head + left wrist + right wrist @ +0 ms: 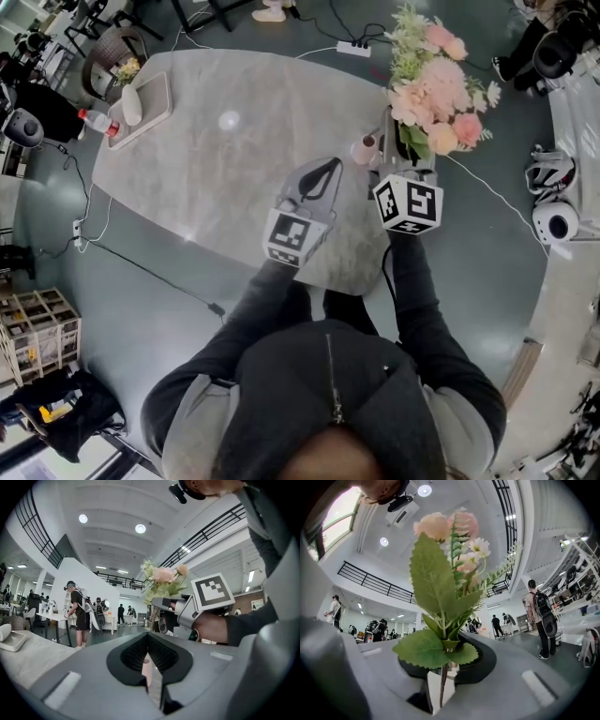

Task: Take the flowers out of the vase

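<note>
The right gripper (447,667) has its jaws drawn in narrow and clamped on the thin brown stem (442,686) of the flowers (436,89). Broad green leaves spread just above the jaws, and pink and white blooms stand up beyond them. From above, the bunch sits in the upper right of the frame, out past the bench (216,169) edge, with the gripper's marker cube (408,202) below it.

Just left of that gripper, near the bench edge, stands the small pink vase (364,148), upright, its dark mouth showing and the flowers apart from it.

The left gripper (330,167) is in the middle of the frame, pointing up and right towards the vase without touching it. Its jaw tips are drawn together and grip nothing; through the slit behind them a sliver of the pink vase and the pale bench shows.

Far off in the upper left of the bench lies a white tray (161,98) with a pale object in it, and a red-capped bottle (97,121) lies beside the tray. Several people stand about the hall in the background.
</note>
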Action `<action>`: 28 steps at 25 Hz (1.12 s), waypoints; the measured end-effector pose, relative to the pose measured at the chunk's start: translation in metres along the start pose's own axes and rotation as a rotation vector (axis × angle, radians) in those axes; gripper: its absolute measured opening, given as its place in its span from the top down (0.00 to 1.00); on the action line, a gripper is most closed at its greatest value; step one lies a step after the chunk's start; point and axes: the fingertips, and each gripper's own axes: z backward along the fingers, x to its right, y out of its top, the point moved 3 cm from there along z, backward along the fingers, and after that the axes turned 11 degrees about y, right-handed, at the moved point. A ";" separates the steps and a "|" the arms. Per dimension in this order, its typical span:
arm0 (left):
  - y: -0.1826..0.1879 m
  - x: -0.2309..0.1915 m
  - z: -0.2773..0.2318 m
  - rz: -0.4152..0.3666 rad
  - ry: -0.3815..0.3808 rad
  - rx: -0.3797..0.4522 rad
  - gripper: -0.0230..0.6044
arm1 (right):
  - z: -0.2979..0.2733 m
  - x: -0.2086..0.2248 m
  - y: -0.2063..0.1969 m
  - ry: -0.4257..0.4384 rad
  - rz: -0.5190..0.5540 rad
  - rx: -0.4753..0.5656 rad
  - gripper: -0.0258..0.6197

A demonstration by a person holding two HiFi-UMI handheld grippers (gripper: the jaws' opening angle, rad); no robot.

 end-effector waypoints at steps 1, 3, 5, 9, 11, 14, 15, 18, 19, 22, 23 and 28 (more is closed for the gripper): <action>0.003 0.001 0.000 0.002 -0.003 0.004 0.95 | 0.002 -0.002 0.006 0.006 -0.002 0.009 0.82; 0.008 0.004 0.001 0.005 -0.011 0.010 0.95 | 0.005 -0.007 0.017 0.015 0.000 0.019 0.82; 0.012 0.005 0.000 0.008 -0.022 0.018 0.95 | 0.009 -0.012 0.024 0.018 0.006 0.020 0.82; 0.017 0.006 -0.002 0.020 -0.040 0.034 0.95 | 0.022 -0.021 0.026 0.014 0.005 0.007 0.82; 0.018 0.007 -0.002 0.027 -0.044 0.038 0.95 | 0.032 -0.025 0.024 0.006 -0.002 -0.003 0.82; 0.021 0.010 -0.001 0.036 -0.053 0.048 0.95 | 0.049 -0.030 0.015 -0.004 -0.019 -0.023 0.82; 0.021 0.010 0.000 0.038 -0.055 0.049 0.95 | 0.055 -0.031 0.011 -0.007 -0.029 -0.031 0.82; 0.020 0.008 -0.001 0.044 -0.055 0.042 0.95 | 0.070 -0.036 -0.006 -0.018 -0.062 -0.069 0.82; 0.019 0.008 -0.001 0.044 -0.056 0.036 0.95 | 0.074 -0.038 -0.014 -0.021 -0.073 -0.085 0.82; 0.014 0.007 0.001 0.043 -0.067 0.023 0.95 | 0.086 -0.046 -0.036 -0.029 -0.103 -0.131 0.82; 0.013 0.006 0.001 0.046 -0.073 0.021 0.95 | 0.088 -0.048 -0.041 -0.034 -0.108 -0.145 0.82; 0.012 0.006 -0.004 0.062 -0.101 0.011 0.95 | 0.091 -0.050 -0.052 -0.046 -0.142 -0.177 0.84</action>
